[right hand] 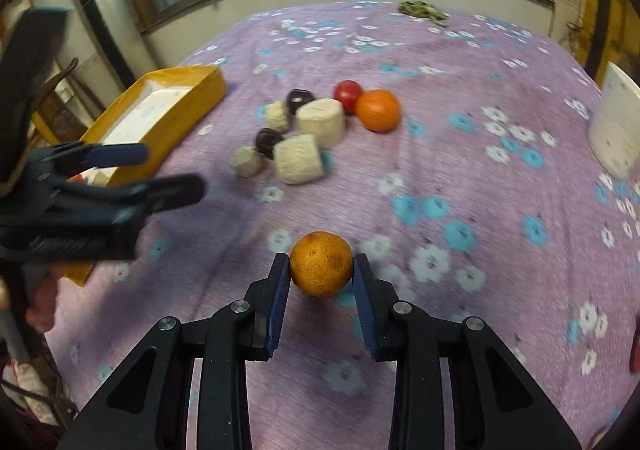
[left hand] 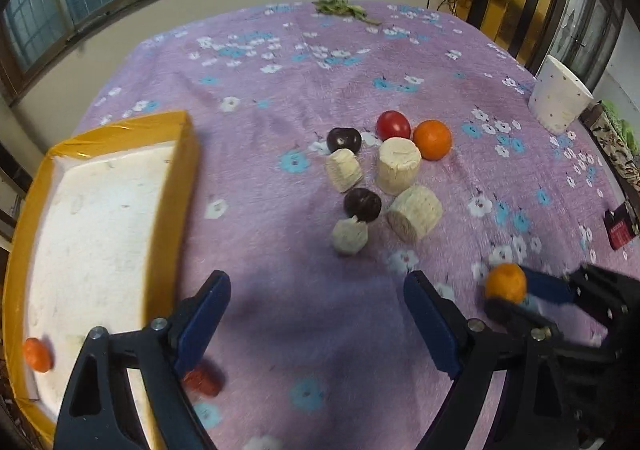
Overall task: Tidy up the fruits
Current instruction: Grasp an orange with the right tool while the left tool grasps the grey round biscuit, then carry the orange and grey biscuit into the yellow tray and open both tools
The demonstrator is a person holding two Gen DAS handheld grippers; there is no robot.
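Observation:
My right gripper is shut on a small orange and holds it just above the purple cloth; it shows from the side in the left wrist view. My left gripper is open and empty beside the yellow tray, and shows at the left of the right wrist view. The tray holds a small orange fruit. A red fruit lies by my left finger. A red tomato, a big orange and two dark fruits sit mid-table.
Several cream foam cylinders lie among the fruits. A white dotted cup stands at the right edge. Green leaves lie at the far edge. A dark red packet lies at the right. A flowered purple cloth covers the table.

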